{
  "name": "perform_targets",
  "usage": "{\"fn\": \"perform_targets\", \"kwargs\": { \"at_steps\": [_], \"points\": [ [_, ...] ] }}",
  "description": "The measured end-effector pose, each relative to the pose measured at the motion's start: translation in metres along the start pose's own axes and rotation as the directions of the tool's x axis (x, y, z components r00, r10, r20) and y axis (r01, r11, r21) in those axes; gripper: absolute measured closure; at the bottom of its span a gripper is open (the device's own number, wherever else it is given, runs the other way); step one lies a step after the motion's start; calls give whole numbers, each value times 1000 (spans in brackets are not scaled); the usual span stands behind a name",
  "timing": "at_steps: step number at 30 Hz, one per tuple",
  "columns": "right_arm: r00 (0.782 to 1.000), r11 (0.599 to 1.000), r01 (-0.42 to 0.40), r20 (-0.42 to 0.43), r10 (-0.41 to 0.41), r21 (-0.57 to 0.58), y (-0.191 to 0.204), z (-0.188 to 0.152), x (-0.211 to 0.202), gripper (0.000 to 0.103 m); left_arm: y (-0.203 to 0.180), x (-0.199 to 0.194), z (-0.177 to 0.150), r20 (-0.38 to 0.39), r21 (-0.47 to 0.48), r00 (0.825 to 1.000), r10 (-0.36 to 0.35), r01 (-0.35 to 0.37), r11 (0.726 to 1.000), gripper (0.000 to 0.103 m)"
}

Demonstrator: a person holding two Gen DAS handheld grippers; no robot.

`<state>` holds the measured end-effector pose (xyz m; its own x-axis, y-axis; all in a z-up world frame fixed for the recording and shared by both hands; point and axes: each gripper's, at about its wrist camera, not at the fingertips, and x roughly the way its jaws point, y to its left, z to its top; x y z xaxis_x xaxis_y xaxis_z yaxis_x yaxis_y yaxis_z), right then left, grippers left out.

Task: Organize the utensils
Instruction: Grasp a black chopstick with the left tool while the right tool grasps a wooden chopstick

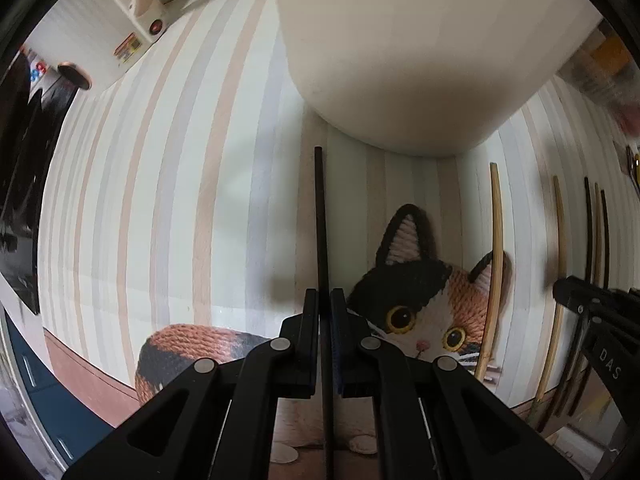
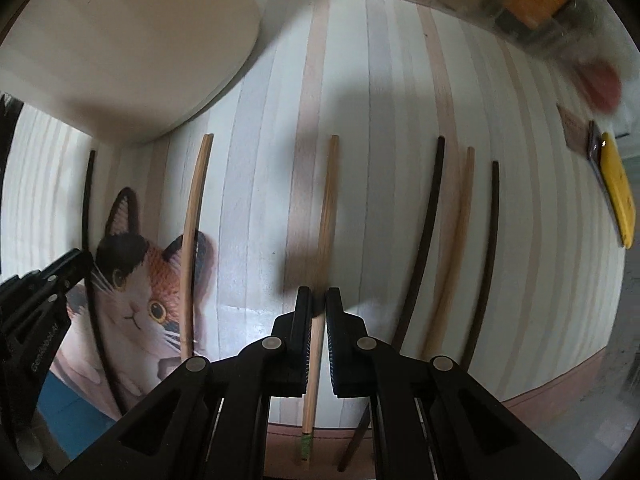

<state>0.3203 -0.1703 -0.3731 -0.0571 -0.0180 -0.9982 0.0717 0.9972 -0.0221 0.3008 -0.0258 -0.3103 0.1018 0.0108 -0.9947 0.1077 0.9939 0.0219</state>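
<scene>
Left gripper [image 1: 325,312]: jaws nearly together, clamped on a black chopstick [image 1: 320,216] that runs straight forward between the fingers and ends just short of the cream cylindrical container [image 1: 400,60]. Right gripper [image 2: 319,308]: jaws narrowly apart around a light wooden chopstick [image 2: 326,216]; pads look to be touching its sides, though whether they grip it firmly I cannot tell. That chopstick has a green-marked end near the worktop edge, below the fingers. Both sit over a striped placemat [image 1: 160,200] printed with a calico cat [image 1: 420,308], laid on the worktop. In the right wrist view, a second light chopstick [image 2: 194,240] lies across the cat's ear, left of the held one. To the right lie a dark chopstick [image 2: 424,240], a light chopstick [image 2: 456,248] just beside it, and another dark chopstick [image 2: 486,256], all roughly parallel. Another dark chopstick's tip shows at the bottom edge, right of the green-marked end. Farther off, the cream container stands on the mat at upper left of this view. A yellow object [image 2: 620,196] rests at the far right edge. Blurred orange items sit beyond the mat.
</scene>
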Motion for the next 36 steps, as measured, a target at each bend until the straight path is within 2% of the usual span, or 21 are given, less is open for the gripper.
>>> {"fn": "perform_targets", "kwargs": {
  "at_steps": [5, 8, 15, 24, 28, 36],
  "points": [
    [999, 995, -32, -21, 34, 91, -2, 3, 4, 96, -2, 0, 3, -23, 1, 999, -29, 29, 1000, 99],
    [997, 995, -35, -68, 42, 90, -9, 5, 6, 95, -2, 1, 6, -40, 2, 998, -46, 46, 999, 99],
    [997, 998, -6, -72, 10, 60, -4, 1, 7, 92, -6, 0, 8, -42, 8, 998, -36, 36, 999, 99],
    [999, 999, 13, -51, -11, 40, 14, -3, 3, 92, -6, 0, 7, -30, 10, 999, -33, 33, 999, 99],
    [999, 999, 17, -29, -16, 45, 18, -7, 1, 95, -1, 2, 4, -26, 5, 999, -40, 40, 999, 100],
    [1000, 995, -27, 18, 25, 99, 7, -17, -9, 96, 7, -2, -6, -12, 11, 1000, -23, 23, 1000, 100]
  ]
}}
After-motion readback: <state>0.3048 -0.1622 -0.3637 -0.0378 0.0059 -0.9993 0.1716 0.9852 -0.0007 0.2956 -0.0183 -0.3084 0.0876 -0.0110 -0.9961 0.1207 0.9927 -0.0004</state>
